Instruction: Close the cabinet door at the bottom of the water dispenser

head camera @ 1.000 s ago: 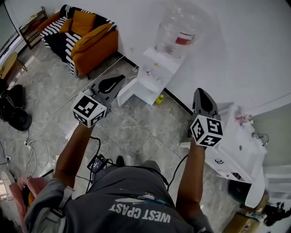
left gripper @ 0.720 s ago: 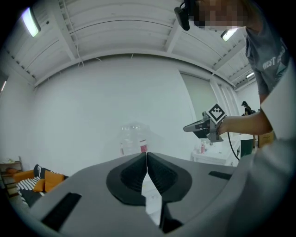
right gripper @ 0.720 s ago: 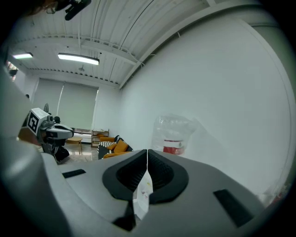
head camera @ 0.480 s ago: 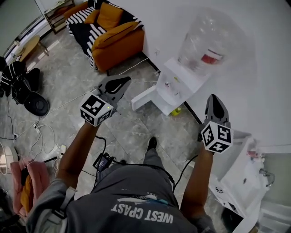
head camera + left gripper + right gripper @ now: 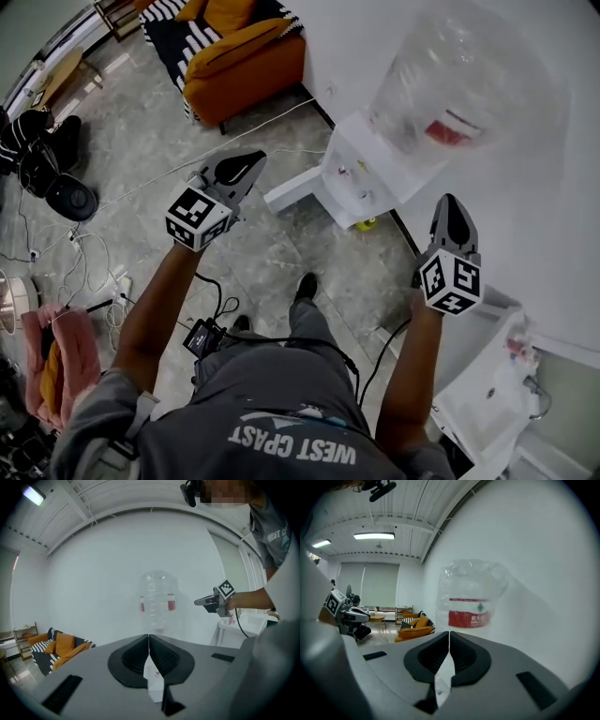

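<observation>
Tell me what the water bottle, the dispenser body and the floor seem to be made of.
Water bottle: likely clear plastic; the wall shows through it.
Dispenser body: smooth white, plastic or painted metal, unclear which.
Floor: glossy grey tiles, veined like stone, with joint lines.

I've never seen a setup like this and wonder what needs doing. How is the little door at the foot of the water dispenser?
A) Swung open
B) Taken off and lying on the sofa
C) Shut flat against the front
A: in the head view the door sticks out sideways from the base of the water dispenser, over the floor, rather than lying flush with its front.
</observation>
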A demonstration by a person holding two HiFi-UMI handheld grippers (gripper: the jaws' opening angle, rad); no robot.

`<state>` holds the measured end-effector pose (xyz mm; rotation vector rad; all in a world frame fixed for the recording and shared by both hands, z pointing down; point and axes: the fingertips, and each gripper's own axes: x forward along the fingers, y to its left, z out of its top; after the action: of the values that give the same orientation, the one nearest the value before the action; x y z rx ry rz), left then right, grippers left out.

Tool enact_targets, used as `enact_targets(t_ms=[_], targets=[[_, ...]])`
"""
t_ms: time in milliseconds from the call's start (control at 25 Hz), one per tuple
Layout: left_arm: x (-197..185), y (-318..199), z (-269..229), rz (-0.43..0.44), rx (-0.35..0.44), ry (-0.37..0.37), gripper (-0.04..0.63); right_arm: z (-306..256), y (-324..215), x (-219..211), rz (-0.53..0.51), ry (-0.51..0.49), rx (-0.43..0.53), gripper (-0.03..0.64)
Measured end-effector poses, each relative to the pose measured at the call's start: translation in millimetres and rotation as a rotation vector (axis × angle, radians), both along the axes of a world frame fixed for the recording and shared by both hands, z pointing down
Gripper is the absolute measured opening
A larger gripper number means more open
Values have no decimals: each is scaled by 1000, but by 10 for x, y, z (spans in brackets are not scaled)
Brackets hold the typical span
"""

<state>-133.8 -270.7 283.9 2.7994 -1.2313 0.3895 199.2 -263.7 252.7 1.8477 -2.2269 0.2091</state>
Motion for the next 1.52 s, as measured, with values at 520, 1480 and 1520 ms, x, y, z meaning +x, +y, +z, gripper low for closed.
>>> enact_targets(t_ms=[520, 1480, 1520], targets=[[49, -549, 1554, -33, -168, -60, 18, 1192, -236, 374, 47, 9, -131, 30], [-134, -896, 4466, -48, -516, -180, 20, 3028, -141, 594, 145, -14, -310, 31], [-150, -890, 4558, -50, -528, -183, 20, 3087, -122, 599, 146, -14, -315, 31]])
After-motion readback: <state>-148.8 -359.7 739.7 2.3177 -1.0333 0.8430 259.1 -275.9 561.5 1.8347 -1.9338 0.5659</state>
